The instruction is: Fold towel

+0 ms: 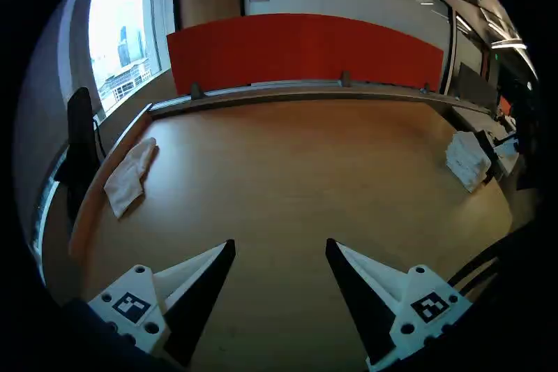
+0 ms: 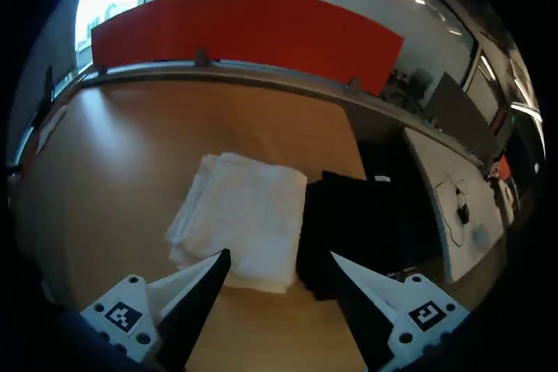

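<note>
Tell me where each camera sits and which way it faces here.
Left gripper view: rides the left gripper, above the table, facing the red divider; its open fingers show below.
Right gripper view: rides the right gripper, tilted down at a towel stack; its open fingers show below.
Shared: table, red divider, probably that towel stack.

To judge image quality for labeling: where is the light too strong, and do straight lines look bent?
Left gripper view: the window is largely overexposed, and the red partition bows under fisheye distortion. Right gripper view: the folded white towels are evenly lit and sharp; the black item beside them loses detail in darkness.
</note>
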Tool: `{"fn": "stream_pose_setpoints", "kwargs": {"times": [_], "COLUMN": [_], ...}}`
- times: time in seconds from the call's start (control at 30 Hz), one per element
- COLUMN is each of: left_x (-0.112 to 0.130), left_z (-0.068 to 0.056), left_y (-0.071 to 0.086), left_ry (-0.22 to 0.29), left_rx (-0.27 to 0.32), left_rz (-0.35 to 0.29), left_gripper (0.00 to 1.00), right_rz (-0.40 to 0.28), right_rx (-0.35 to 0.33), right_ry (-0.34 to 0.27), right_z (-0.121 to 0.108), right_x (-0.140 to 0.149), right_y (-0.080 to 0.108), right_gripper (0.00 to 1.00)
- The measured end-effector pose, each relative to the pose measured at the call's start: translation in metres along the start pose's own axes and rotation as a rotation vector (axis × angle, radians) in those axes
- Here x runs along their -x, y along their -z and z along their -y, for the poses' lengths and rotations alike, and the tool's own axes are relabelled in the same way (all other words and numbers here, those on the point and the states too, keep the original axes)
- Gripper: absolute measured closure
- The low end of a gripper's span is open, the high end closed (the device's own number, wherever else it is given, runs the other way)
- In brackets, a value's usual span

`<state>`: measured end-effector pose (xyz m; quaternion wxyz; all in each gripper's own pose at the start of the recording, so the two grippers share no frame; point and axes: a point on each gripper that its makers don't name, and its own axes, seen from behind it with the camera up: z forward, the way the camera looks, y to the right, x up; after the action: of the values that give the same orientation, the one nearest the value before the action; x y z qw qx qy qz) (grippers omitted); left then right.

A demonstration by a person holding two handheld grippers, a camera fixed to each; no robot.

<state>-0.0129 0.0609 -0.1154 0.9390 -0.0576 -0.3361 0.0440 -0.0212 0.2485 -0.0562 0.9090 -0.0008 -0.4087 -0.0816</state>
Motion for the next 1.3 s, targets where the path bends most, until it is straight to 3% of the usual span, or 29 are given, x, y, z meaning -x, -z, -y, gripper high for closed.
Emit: {"fn": "stream_pose_setpoints", "kwargs": {"times": [0.57, 0.9, 1.1, 1.3], "left_x": [-0.029, -0.049, -0.065, -0.081], "left_z": [0.002, 0.008, 0.012, 0.015], "left_y": [-0.006, -0.005, -0.003, -0.002], "left_ry": [0.019, 0.046, 0.075, 0.093], "left_rx": [0.005, -0.006, -0.010, -0.011], "left_rz": [-0.063, -0.120, -0.170, -0.221], "left_gripper": [0.03, 0.03, 0.04, 0.03], "right_rz": [-0.307, -0.428, -0.538, -0.601], "right_rx": [-0.049, -0.062, -0.054, -0.046], "right_ry": [-0.133, -0.166, -0.203, -0.197], "right_z": [0.054, 0.073, 0.077, 0.087], "right_x": [-0.069, -0.096, -0.122, -0.138], "right_y": [0.034, 0.047, 0.063, 0.074], "right_gripper": [0.00, 0.00, 0.00, 0.00]}}
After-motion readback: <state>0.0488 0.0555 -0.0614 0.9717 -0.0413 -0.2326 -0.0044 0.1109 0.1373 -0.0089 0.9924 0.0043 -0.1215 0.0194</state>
